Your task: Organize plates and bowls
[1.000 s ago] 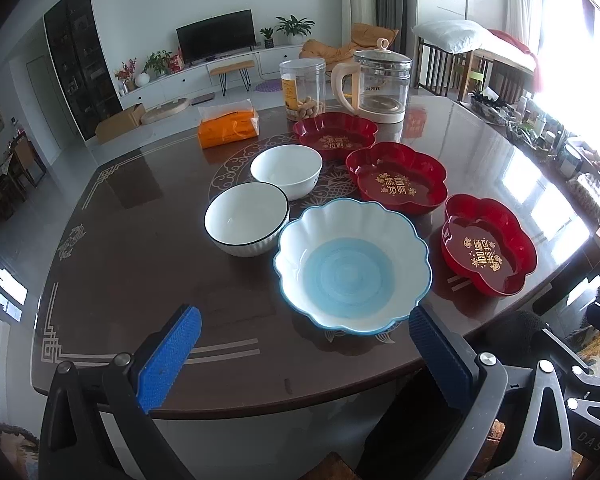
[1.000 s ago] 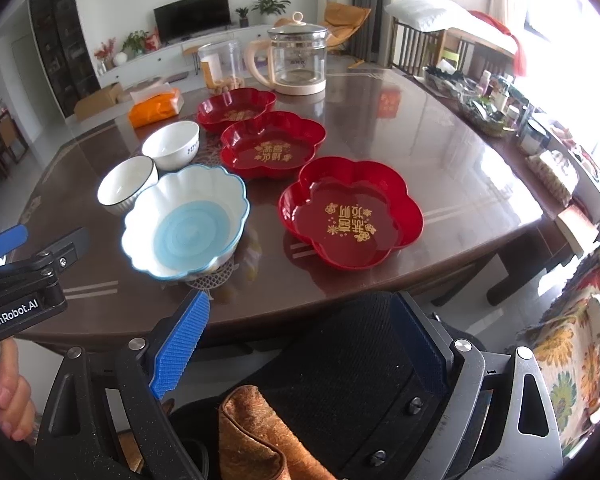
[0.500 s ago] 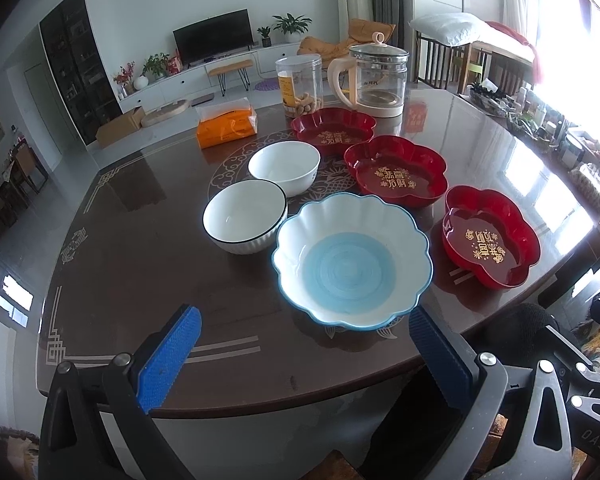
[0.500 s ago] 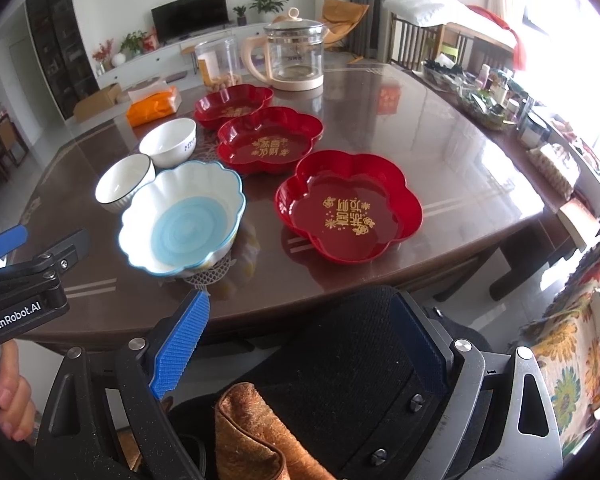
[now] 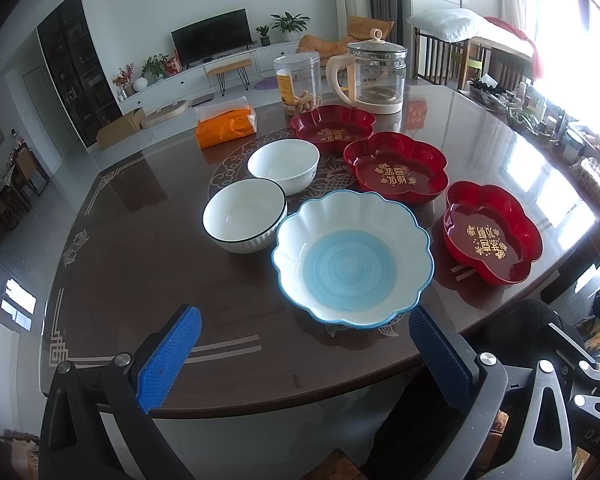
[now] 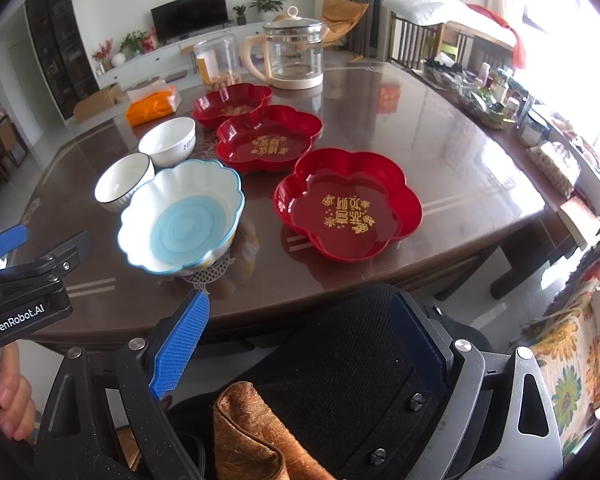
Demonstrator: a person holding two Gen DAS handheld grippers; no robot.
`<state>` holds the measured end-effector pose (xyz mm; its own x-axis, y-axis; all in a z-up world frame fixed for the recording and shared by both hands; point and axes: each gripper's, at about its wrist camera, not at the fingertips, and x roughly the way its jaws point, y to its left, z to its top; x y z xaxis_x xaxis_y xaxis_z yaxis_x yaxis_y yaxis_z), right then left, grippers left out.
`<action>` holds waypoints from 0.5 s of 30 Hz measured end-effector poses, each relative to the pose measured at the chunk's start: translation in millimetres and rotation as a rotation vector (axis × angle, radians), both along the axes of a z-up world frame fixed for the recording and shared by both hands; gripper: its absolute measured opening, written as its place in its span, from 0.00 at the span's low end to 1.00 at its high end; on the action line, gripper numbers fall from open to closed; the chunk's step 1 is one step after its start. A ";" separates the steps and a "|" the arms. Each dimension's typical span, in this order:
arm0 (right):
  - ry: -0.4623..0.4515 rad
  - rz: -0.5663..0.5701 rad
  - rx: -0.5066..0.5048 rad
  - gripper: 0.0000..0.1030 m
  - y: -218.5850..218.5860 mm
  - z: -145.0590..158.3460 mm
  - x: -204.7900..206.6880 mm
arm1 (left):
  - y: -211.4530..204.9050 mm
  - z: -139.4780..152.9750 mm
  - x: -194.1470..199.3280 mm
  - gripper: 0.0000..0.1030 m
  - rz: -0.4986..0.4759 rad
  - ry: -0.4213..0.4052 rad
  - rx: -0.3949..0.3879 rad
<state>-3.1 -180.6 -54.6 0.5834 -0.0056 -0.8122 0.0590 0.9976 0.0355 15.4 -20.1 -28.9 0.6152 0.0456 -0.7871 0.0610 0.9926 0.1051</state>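
Living room behind; dark glossy desk (image 5: 140, 240) carries 3 red plates, nearest one (image 6: 348, 206) by the edge, 2 white bowls (image 5: 246, 214) w/ a big blue bowl (image 5: 352, 258) beside them. Left gripper (image 5: 304, 354) and right gripper (image 6: 308, 336) both hang before the desk edge, fingers released, grasping nothing. Nothing stacked yet, I judge. Good way: grip the nearest red plate by its rim, lift level, nest it onto the next one; approx. centre before letting go.
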 end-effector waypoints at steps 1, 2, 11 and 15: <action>0.000 0.000 0.000 0.91 0.0 0.0 -0.1 | 0.0 0.1 0.0 1.00 0.000 0.001 0.000; -0.001 0.000 -0.001 0.91 -0.1 0.0 -0.2 | -0.2 0.1 -0.1 1.00 -0.001 0.002 0.000; -0.004 -0.002 -0.004 0.91 0.6 1.4 -0.6 | -0.5 0.3 -0.8 1.00 -0.004 0.005 -0.005; -0.005 -0.012 -0.003 0.91 -1.9 1.9 -0.8 | -2.0 -3.5 3.4 1.00 -0.011 0.026 -0.021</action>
<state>-3.9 -182.5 -52.7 0.5876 -0.0151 -0.8090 0.0703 0.9970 0.0325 18.8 -22.1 -32.3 0.5945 0.0219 -0.8038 0.0748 0.9938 0.0824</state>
